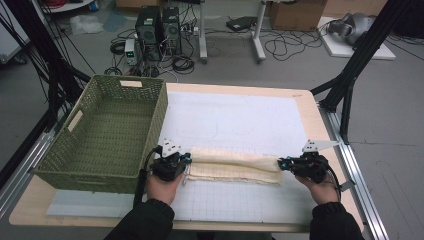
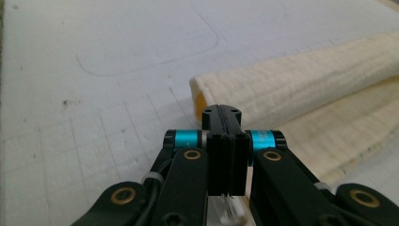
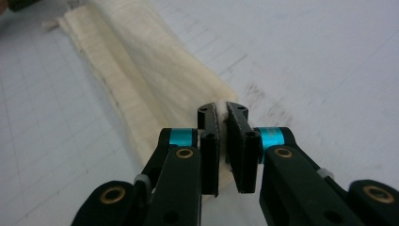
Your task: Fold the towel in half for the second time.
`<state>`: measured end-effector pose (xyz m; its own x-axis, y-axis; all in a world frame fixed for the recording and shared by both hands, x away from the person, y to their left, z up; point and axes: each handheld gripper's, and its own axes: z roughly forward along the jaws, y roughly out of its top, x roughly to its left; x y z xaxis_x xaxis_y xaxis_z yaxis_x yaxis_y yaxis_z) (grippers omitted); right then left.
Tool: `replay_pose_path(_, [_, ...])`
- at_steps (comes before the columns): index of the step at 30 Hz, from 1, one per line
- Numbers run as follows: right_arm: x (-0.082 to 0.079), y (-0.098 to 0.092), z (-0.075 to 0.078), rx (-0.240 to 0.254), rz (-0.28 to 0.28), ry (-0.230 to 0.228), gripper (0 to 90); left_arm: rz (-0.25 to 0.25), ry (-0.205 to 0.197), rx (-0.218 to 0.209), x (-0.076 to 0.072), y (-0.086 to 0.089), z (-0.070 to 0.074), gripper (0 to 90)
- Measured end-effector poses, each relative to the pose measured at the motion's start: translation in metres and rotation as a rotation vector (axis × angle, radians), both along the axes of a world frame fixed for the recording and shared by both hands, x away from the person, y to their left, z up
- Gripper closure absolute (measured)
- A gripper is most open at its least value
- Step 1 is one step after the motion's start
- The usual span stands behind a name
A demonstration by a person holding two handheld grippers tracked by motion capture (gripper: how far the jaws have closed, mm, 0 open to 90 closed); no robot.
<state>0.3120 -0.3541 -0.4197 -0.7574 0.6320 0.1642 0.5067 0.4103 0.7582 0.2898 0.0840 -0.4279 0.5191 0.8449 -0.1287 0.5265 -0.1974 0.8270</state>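
You have the cream towel (image 1: 235, 166) lying folded into a long band on the white gridded mat (image 1: 240, 125) of the table (image 1: 310, 107), with your left gripper (image 1: 187, 159) and right gripper (image 1: 281, 163) each clenched on one end of it. The right jaws pinch only a thin corner, so the soft, ribbed terry could slip free if you pull the ends apart, and the loose layers may unfold. The woven green basket (image 1: 150, 125) stands just beside your left hand and could be knocked.
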Motion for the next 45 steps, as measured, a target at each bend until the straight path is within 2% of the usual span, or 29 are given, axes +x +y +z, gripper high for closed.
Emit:
replay_pose_path(3, [-0.002, 0.001, -0.008, -0.023, 0.014, 0.041, 81.5, -0.021, 0.012, 0.031, -0.005, 0.0, -0.004, 89.1])
replay_pose_path(5, [-0.002, 0.0, -0.008, -0.006, 0.024, 0.057, 75.5, -0.028, 0.025, 0.035, -0.005, 0.0, -0.007, 89.2])
replay_pose_path(8, [-0.002, -0.003, 0.001, 0.037, 0.006, 0.047, 63.9, -0.041, 0.032, 0.043, -0.007, -0.002, -0.009, 89.2])
replay_pose_path(10, [-0.002, -0.005, 0.012, 0.053, -0.012, 0.014, 59.0, -0.052, 0.035, 0.051, -0.008, -0.003, -0.009, 89.2])
replay_pose_path(12, [-0.001, -0.003, 0.022, 0.078, -0.011, -0.002, 58.4, -0.063, 0.04, 0.057, -0.01, -0.005, -0.01, 89.2])
replay_pose_path(16, [0.002, 0.014, 0.029, 0.066, 0.018, -0.026, 58.6, -0.068, 0.044, 0.056, -0.012, -0.006, -0.012, 89.3])
replay_pose_path(22, [0.004, 0.029, 0.028, 0.036, 0.034, -0.007, 61.6, -0.084, 0.056, 0.059, -0.017, -0.006, -0.015, 89.5])
replay_pose_path(26, [0.004, 0.039, 0.021, 0.012, 0.074, 0.021, 71.4, -0.081, 0.06, 0.043, -0.017, -0.004, -0.016, 89.5])
replay_pose_path(29, [0.005, 0.048, 0.008, -0.029, 0.106, 0.049, 76.5, -0.08, 0.05, 0.03, -0.018, -0.004, -0.011, 89.4])
replay_pose_path(33, [0.006, 0.051, -0.005, -0.082, 0.109, 0.091, 78.7, -0.091, 0.032, 0.015, -0.017, -0.007, -0.001, 86.6])
replay_pose_path(38, [0.003, 0.049, -0.008, -0.102, 0.122, 0.087, 81.2, -0.11, 0.018, -0.028, -0.009, -0.015, 0.017, 80.9])
replay_pose_path(43, [0.0, 0.046, -0.011, -0.111, 0.131, 0.095, 81.5, -0.12, -0.004, -0.05, 0.008, -0.03, 0.036, 76.6])
replay_pose_path(45, [0.0, 0.046, -0.011, -0.118, 0.134, 0.097, 81.6, -0.119, -0.011, -0.041, 0.02, -0.039, 0.042, 76.0])
